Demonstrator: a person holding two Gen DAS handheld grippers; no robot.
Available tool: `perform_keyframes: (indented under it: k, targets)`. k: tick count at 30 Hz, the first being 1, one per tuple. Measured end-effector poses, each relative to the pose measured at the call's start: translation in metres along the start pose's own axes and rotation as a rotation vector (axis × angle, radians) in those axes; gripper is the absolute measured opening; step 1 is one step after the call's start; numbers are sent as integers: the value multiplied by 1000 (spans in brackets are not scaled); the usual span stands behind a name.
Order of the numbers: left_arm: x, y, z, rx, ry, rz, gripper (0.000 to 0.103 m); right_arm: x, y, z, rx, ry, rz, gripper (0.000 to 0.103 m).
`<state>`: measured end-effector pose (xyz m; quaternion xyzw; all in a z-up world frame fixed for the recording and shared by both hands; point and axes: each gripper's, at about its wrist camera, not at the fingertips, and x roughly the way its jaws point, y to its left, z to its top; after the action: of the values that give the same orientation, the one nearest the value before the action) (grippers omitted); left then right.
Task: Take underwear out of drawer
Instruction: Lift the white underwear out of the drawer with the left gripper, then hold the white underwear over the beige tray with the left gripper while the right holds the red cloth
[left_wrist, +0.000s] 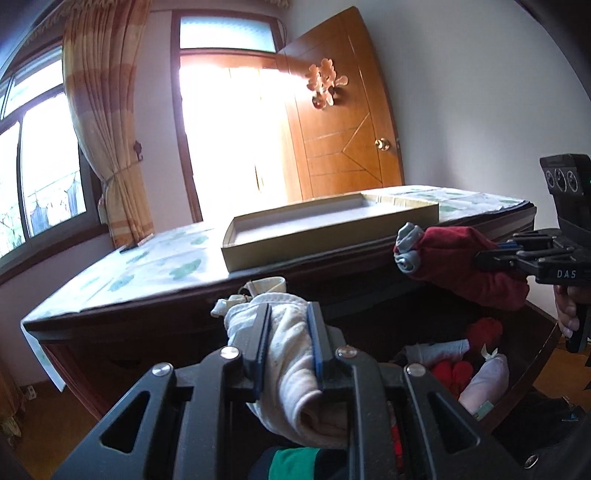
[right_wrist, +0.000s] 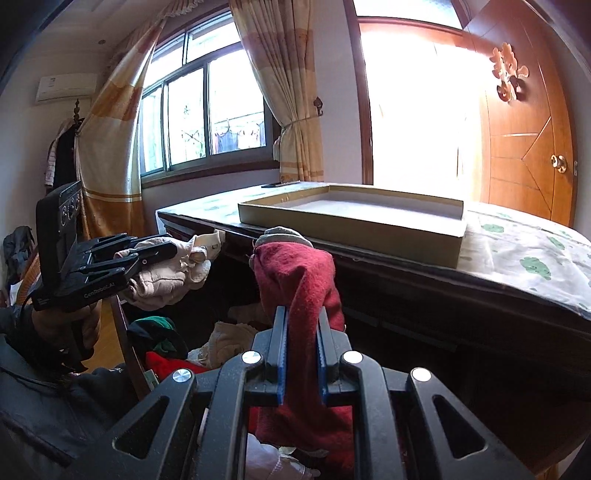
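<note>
My left gripper (left_wrist: 287, 314) is shut on a cream-white piece of underwear (left_wrist: 291, 354) and holds it above the open drawer (left_wrist: 543, 354). It also shows in the right wrist view (right_wrist: 162, 254) with the cream bundle (right_wrist: 166, 280). My right gripper (right_wrist: 300, 317) is shut on a dark red piece of underwear (right_wrist: 295, 277) with a grey waistband, held up in front of the dresser edge. It shows in the left wrist view (left_wrist: 484, 254) with the red garment (left_wrist: 454, 266). The drawer holds several more rolled clothes, red, white and pink.
A shallow open cardboard box (left_wrist: 332, 236) (right_wrist: 354, 221) sits on the dresser top, which has a green-patterned cloth (left_wrist: 147, 266). A wooden door (left_wrist: 343, 122), a bright doorway and a curtained window (right_wrist: 207, 110) are behind. Wooden floor lies below.
</note>
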<state>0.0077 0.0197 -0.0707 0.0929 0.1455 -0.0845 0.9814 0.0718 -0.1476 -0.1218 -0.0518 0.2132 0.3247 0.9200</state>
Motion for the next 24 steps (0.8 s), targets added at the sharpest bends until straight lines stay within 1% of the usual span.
perform_keyframes:
  k: [7,11,24]
  targets:
    - [-13,-7,2,43,-65,29,17,-4,2,-1,-14,-29,10,14]
    - [-20,-11,4,71,-107,57,17,-8,5,-1,-27,-52,16,14]
    - [-40,-13,9,105,-208,120,17,-22,9,-3,-41,-130,20,14]
